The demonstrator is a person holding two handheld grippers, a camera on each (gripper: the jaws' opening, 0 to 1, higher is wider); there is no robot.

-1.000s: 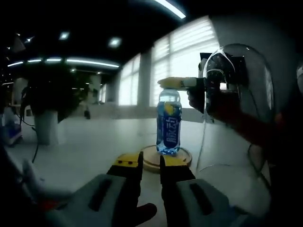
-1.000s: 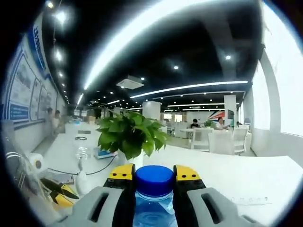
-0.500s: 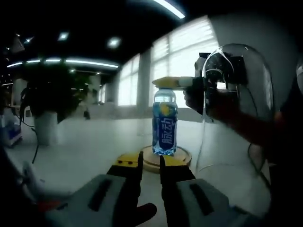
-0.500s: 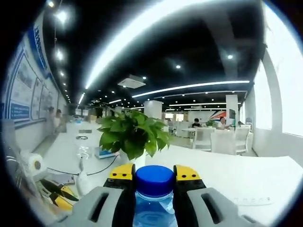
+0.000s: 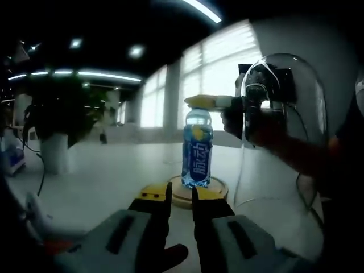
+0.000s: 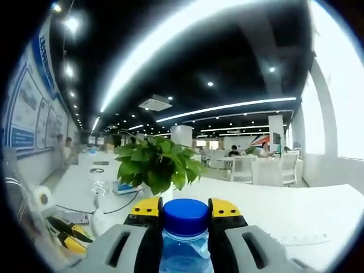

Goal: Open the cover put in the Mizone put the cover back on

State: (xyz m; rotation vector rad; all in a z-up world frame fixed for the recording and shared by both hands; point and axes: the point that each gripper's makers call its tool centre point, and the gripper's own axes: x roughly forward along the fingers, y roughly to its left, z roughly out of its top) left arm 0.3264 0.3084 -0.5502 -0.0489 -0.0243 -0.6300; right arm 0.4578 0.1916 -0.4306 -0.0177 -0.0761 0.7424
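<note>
In my left gripper view, my left gripper [image 5: 181, 200] had its yellow-tipped jaws drawn nearly together with only a narrow gap, holding nothing and hanging low over the white tabletop [image 5: 102, 182]. Just past the jaw tips lay the round wooden base [image 5: 219, 187], and over it was the Mizone bottle [image 5: 197, 149], upright, blue-labelled and filled with clear liquid; I could not tell whether its bottom touched the wood. My right gripper [image 5: 227, 102] reached in from the right and clamped the bottle at its neck. Beside the base stood the clear glass dome cover [image 5: 296, 136], off the base and resting on the tabletop. Farther left, a potted plant [image 5: 54, 122] sat dark against the windows.

In my right gripper view, the jaws were closed on either side of the bottle's blue cap [image 6: 185, 216]. Beyond it a leafy plant [image 6: 154, 165] stood on the tabletop, with a roll of tape [image 6: 41, 196] and cables to the left.
</note>
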